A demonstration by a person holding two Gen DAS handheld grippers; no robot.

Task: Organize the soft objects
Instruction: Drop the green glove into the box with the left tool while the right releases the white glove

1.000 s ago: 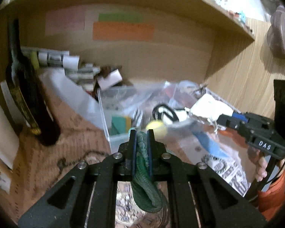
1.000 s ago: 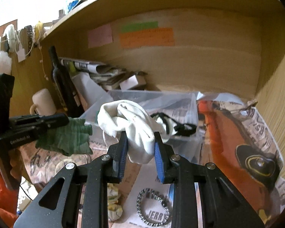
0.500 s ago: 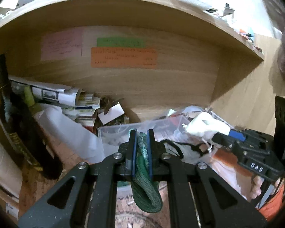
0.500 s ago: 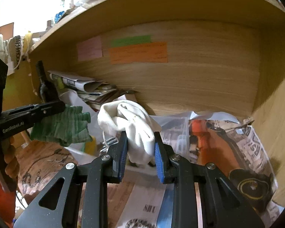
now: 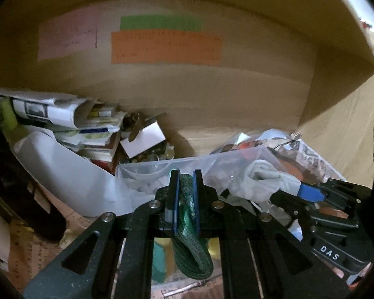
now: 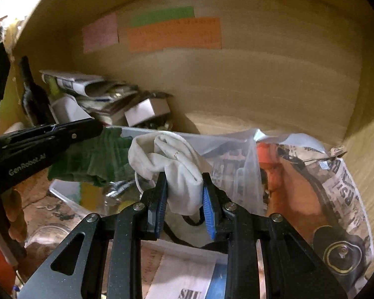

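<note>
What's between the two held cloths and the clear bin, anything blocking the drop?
Nothing visible. The left gripper holds the green cloth, the right gripper the white cloth, both beside the clear plastic bin. Its top looks open; it already holds loose items.

"DAS" stands in white letters on the right claw (image 5: 311, 194), at the lower right of the left wrist view. "GenRobot.AI" runs along the left claw (image 6: 97, 129) at the left of the right wrist view. At the bottom centre there, a printed paper (image 6: 184, 279) shows "SHU", cut off. Writing on the orange note (image 6: 174, 37) is too blurred to read.
</note>
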